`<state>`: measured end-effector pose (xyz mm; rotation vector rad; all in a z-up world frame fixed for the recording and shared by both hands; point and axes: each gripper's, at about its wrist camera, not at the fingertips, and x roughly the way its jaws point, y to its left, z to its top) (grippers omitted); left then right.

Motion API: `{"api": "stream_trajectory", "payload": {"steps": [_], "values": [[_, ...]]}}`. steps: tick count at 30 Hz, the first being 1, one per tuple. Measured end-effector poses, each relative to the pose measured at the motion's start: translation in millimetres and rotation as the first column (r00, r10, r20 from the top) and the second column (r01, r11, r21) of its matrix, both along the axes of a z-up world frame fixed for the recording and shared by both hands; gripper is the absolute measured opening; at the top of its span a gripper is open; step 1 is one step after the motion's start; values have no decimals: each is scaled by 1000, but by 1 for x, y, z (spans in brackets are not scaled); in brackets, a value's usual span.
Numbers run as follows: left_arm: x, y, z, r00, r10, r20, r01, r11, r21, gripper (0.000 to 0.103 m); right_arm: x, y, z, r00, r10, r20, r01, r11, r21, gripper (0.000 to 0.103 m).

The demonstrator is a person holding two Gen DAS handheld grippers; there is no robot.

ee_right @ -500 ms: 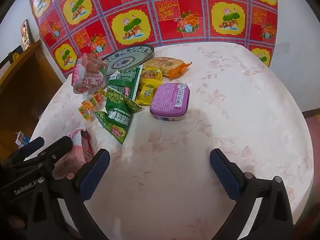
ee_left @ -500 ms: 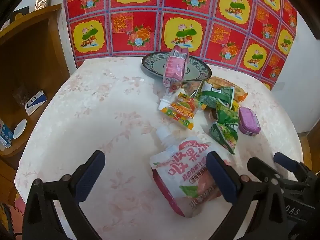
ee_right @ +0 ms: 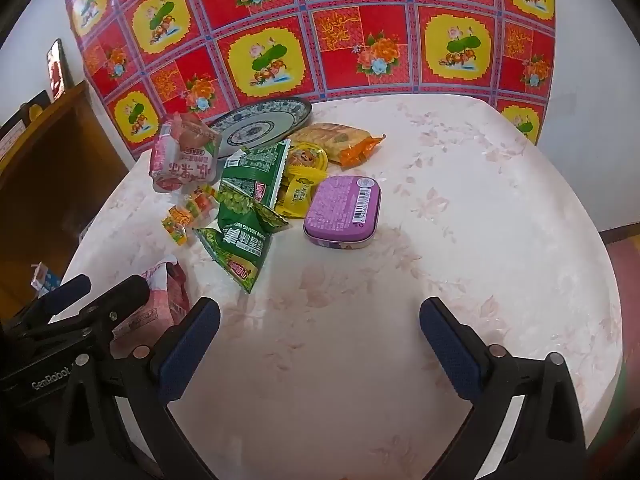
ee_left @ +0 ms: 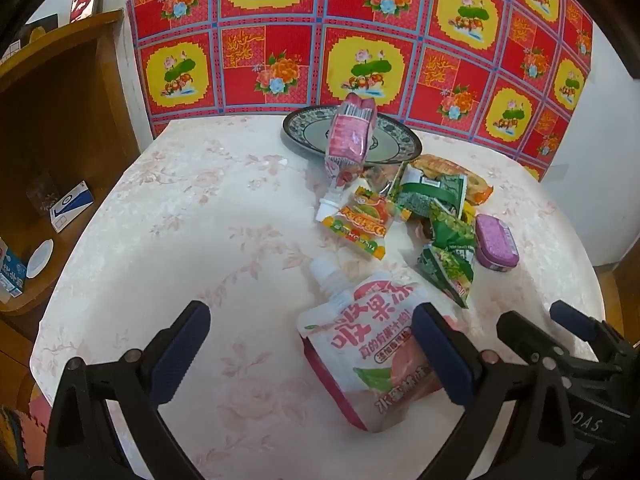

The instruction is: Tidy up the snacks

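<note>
A heap of snacks lies on the white floral table (ee_left: 180, 220). Nearest me is a pink-and-white jelly pouch (ee_left: 372, 360) with a white cap; my left gripper (ee_left: 312, 356) hangs open just above it, its right finger (ee_left: 440, 356) over the pouch. Behind lie a small fruit pouch (ee_left: 360, 220), green packets (ee_right: 244, 240), a purple tin (ee_right: 344, 210), yellow jelly cups (ee_right: 300, 188), an orange packet (ee_right: 340, 142) and a second pink pouch (ee_right: 184, 156) leaning by a patterned plate (ee_right: 264, 124). My right gripper (ee_right: 320, 344) is open over bare cloth.
A red and yellow flowered cloth (ee_left: 360, 40) hangs behind the table. A brown wooden shelf (ee_left: 48, 120) with small boxes stands at the left. The table's right half (ee_right: 480, 220) holds nothing. The right gripper's body (ee_left: 560, 344) shows beside the left one.
</note>
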<state>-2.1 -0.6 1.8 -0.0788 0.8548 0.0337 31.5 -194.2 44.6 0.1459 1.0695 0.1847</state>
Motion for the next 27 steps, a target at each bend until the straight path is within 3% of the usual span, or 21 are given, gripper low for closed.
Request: {"api": "stream_trajectory", "payload": {"steps": [27], "values": [[-1,0,0,1000,-1,1,1,1000,-4,103,3,2,1,1000,1,13,-1,1000,-3,102]]}}
